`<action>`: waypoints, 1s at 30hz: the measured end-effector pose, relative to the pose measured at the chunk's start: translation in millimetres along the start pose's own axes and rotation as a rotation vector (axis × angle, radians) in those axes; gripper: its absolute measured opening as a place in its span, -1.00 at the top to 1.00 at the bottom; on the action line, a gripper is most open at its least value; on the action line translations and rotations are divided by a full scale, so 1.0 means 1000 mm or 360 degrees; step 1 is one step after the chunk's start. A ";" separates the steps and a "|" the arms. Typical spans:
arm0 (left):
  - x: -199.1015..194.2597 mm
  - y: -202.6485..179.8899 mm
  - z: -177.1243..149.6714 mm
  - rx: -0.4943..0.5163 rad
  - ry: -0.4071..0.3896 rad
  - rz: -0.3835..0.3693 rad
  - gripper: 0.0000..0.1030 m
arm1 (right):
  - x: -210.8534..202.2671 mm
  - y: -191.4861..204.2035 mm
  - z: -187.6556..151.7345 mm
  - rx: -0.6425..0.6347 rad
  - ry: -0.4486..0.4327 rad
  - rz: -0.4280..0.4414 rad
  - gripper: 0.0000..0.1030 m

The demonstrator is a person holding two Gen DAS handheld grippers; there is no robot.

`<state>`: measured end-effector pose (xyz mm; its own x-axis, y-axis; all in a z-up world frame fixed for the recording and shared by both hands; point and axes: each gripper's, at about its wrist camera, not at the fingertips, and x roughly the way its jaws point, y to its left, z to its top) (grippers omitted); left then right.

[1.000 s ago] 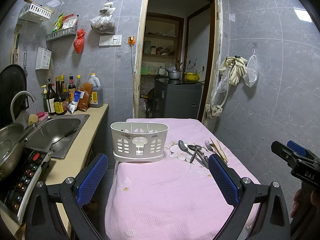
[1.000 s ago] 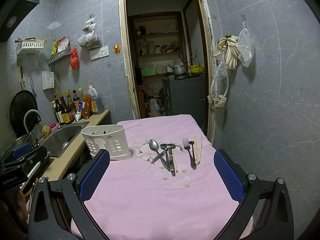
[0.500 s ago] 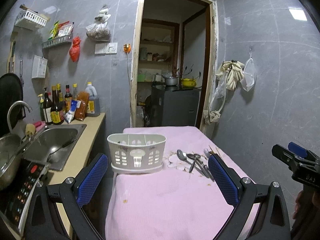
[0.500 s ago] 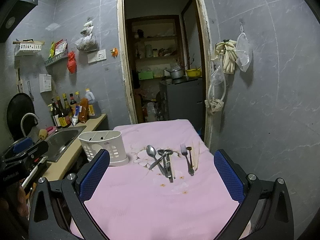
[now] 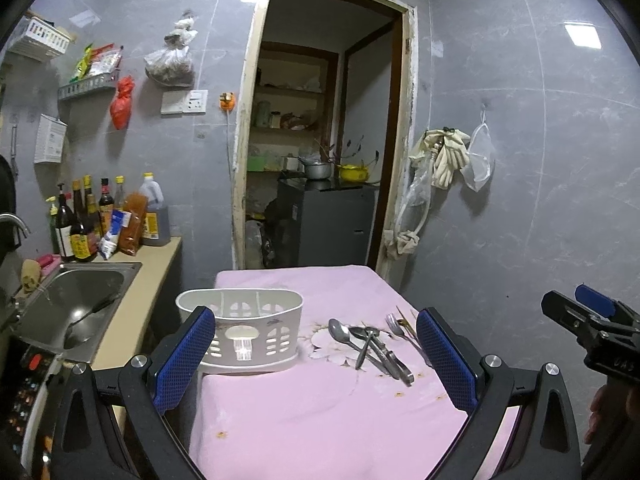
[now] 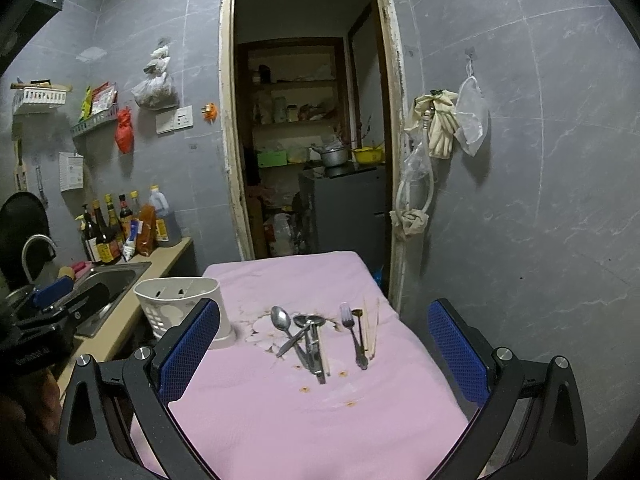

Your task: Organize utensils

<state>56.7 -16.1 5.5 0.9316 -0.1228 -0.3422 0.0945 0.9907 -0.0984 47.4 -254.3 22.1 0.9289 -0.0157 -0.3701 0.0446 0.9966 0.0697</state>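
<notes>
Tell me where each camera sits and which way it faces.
Left wrist: on the left gripper, facing the pink table, caddy ahead; right gripper at right edge.
Right wrist: on the right gripper, facing the cutlery; left gripper at left edge.
Shared: table, caddy, cutlery, doorway.
</notes>
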 end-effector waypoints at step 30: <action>0.205 -0.094 -0.010 -0.0073 0.0233 0.0166 -0.97 | 0.241 -0.116 0.015 -0.0076 0.0288 0.0250 -0.98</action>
<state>235.0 -134.6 -65.0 0.8740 -0.0300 -0.4850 -0.0194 0.9951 -0.0965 271.1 -375.2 -61.6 0.8418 0.1502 -0.5184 -0.1165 0.9884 0.0971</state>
